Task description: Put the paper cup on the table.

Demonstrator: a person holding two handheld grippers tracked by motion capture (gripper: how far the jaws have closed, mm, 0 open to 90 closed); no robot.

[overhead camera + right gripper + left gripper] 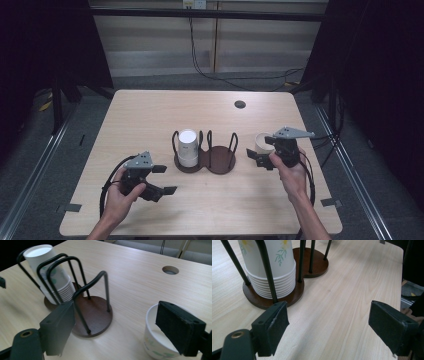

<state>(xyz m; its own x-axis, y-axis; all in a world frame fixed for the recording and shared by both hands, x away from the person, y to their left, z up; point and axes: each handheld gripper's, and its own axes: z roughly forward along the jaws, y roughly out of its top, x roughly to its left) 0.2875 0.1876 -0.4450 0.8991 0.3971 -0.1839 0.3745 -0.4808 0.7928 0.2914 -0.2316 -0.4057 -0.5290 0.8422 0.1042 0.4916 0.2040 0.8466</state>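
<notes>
Right hand-held gripper (261, 152) sits at right side of bench (150, 115), jaws apart, nothing clamped. In right gripper view one jaw hangs over the open mouth of a single paper cup (160, 340), pad not visibly pressing the wall; other jaw is on the holder side, well clear of the cup. Cup (262, 142) stands upright on the bench, just right of the cup holder (205, 155), apart from it.

Holder = brown double-disc base w/ black wire loops, mid bench. Left compartment holds a stack of paper cups (188, 146), upright, floral print seen in left gripper view (272, 267). Right compartment (93, 315) is bare wood.

Left hand-held gripper (162, 180) at near left, jaws wide apart, nothing between them, pointing toward the holder base (262, 301) but not touching. Round hole (240, 104) in bench far right.
</notes>
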